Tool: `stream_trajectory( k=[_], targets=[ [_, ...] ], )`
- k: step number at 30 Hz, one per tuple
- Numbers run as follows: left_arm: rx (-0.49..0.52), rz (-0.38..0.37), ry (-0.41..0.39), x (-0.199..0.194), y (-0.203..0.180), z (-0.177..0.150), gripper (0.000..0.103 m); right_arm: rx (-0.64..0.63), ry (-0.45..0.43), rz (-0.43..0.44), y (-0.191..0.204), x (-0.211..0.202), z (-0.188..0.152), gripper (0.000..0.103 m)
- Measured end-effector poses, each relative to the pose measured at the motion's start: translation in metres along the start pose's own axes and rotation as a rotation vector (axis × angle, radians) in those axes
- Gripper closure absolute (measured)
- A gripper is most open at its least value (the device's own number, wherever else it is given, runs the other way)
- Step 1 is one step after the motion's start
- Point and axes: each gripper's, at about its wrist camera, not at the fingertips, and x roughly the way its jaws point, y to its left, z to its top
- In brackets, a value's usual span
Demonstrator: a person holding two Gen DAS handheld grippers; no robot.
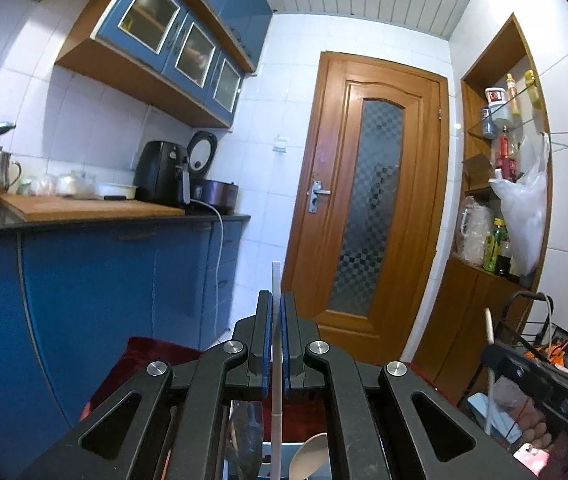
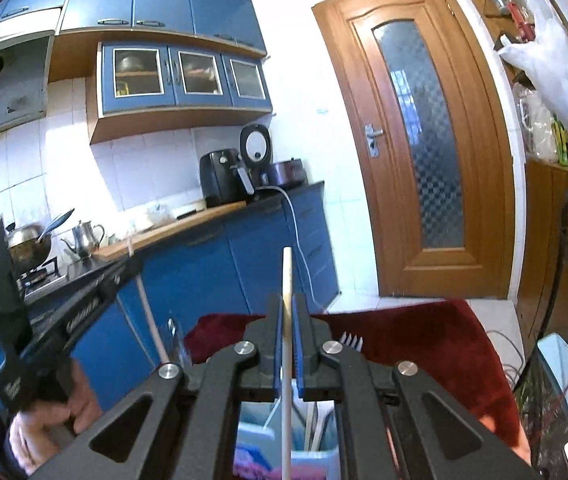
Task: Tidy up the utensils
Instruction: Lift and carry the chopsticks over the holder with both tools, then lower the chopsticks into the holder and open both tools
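Observation:
My left gripper [image 1: 276, 296] is shut on a thin white utensil [image 1: 276, 276] that stands upright, its top poking above the pads. In the right wrist view that left gripper [image 2: 130, 266] appears at the left, held by a hand [image 2: 44, 420], with its white stick [image 2: 148, 312] slanting down. My right gripper [image 2: 287, 300] is shut on a cream-white stick [image 2: 287, 264], also upright. Below it sits a light blue utensil holder [image 2: 256, 436]. Fork tines [image 2: 351, 338] show just right of the fingers. A beige spoon bowl [image 1: 308, 456] lies under the left gripper.
A dark red cloth [image 2: 424, 340] covers the surface below both grippers. Blue cabinets [image 1: 104, 280] and a counter with a wooden board [image 1: 84, 206] run along the left. A wooden door [image 1: 372, 208] is ahead. A wire rack with cables [image 1: 544, 340] stands at the right.

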Motion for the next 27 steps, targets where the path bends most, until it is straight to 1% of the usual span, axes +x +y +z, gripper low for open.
stream_trajectory(
  k=[7, 9, 12, 14, 17, 20, 24, 27],
  targets=[
    [-0.005, -0.013, 0.046, 0.010, 0.001, -0.015, 0.099, -0.022, -0.069, -0.019, 0.000, 0.029, -0.003, 0.097],
    [-0.003, -0.012, 0.056, 0.012, 0.002, -0.019, 0.099, -0.038, -0.094, -0.038, -0.001, 0.036, -0.006, 0.097],
    [-0.002, -0.017, 0.065, 0.012, 0.002, -0.023, 0.099, -0.070, -0.123, -0.065, -0.002, 0.045, -0.006, 0.097],
    [-0.001, -0.028, 0.067, 0.013, 0.003, -0.025, 0.099, -0.076, -0.135, -0.064, -0.001, 0.049, -0.005, 0.097],
    [0.008, -0.036, 0.084, 0.015, 0.002, -0.031, 0.099, -0.060, -0.127, -0.054, -0.003, 0.053, -0.009, 0.097],
    [0.009, -0.044, 0.112, 0.018, 0.002, -0.038, 0.099, -0.055, -0.099, -0.040, -0.004, 0.053, -0.018, 0.097],
    [0.015, -0.041, 0.142, 0.020, 0.001, -0.044, 0.099, -0.091, -0.055, -0.027, -0.002, 0.050, -0.031, 0.097],
    [0.004, -0.042, 0.170, 0.021, 0.002, -0.047, 0.099, -0.122, -0.045, -0.029, 0.000, 0.043, -0.038, 0.097]
  ],
)
